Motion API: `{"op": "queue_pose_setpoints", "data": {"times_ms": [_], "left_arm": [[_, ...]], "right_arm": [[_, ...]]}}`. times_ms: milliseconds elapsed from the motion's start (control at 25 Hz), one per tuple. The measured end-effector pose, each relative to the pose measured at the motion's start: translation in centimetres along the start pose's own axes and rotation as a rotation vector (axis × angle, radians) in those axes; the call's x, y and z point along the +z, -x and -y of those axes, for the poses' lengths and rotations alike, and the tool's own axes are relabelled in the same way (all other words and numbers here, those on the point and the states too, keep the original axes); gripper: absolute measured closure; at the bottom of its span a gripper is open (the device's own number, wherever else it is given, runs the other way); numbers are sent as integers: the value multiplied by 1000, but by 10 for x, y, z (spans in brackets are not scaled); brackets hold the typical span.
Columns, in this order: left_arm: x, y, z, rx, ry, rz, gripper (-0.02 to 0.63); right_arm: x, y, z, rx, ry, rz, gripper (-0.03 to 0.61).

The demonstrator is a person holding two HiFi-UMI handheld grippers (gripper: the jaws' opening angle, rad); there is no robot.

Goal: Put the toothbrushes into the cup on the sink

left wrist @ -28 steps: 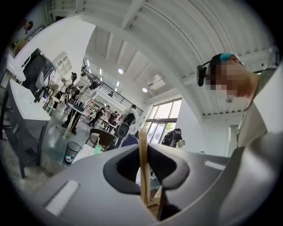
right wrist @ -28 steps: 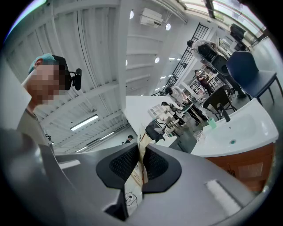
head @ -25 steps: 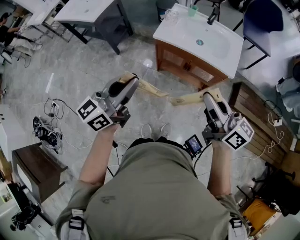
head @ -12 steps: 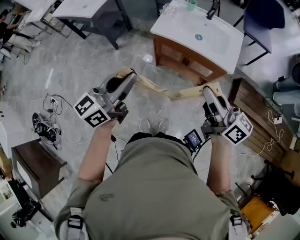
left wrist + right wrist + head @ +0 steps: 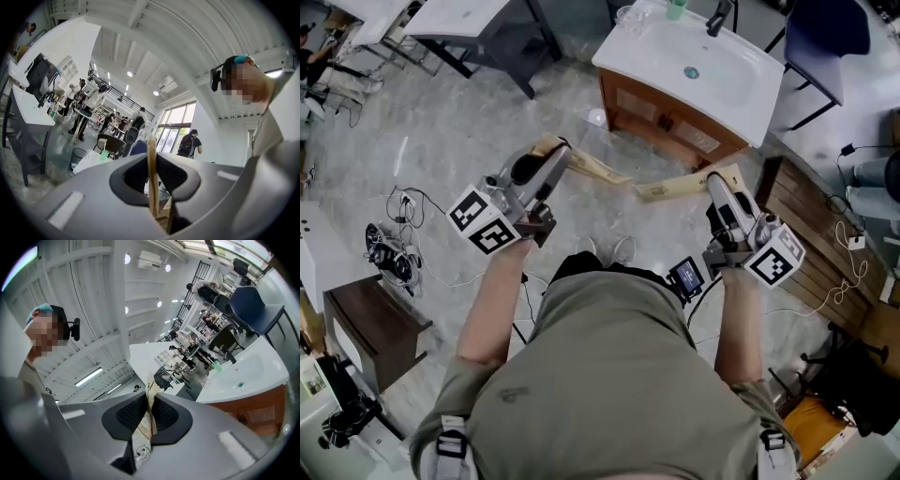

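My left gripper [image 5: 563, 153] is clamped shut on a flat brown cardboard toothbrush pack [image 5: 600, 170]. In the left gripper view its black pads [image 5: 136, 176] squeeze the pack's thin tan edge from both sides. My right gripper [image 5: 713, 184] is closed the same way on a second cardboard toothbrush pack [image 5: 673, 192], pale brown with small print on it. That one stands edge-on between the ribbed pads in the right gripper view. The brushes themselves I can't make out inside the card.

The white oblong sink on its brown wooden cabinet [image 5: 727, 89] lies ahead of me. Both grippers are in front of the sink, well apart from it, over the grey stone floor [image 5: 469, 112]. The left gripper is out past the sink's left end, the right one in front of its right half. The two packs reach inward, so their free ends come near each other in front of the cabinet. A small green cup [image 5: 676, 9] stands on the sink's back rim, near the black tap [image 5: 719, 17], and a clear glass cup [image 5: 627, 15] sits at the sink's far left corner
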State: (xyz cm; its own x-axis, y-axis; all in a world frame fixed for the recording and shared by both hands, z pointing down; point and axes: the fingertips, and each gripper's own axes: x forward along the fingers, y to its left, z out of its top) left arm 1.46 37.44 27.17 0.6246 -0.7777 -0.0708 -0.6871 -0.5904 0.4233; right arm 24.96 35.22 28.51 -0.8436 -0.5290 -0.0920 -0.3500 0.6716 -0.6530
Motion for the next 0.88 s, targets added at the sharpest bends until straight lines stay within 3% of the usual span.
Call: {"op": "queue_pose_setpoints", "data": {"times_ms": [880], "left_arm": [[3,-10,-10,14,-7,2,565]], "right_arm": [[7,-11,16,20,-22,7,535]]}}
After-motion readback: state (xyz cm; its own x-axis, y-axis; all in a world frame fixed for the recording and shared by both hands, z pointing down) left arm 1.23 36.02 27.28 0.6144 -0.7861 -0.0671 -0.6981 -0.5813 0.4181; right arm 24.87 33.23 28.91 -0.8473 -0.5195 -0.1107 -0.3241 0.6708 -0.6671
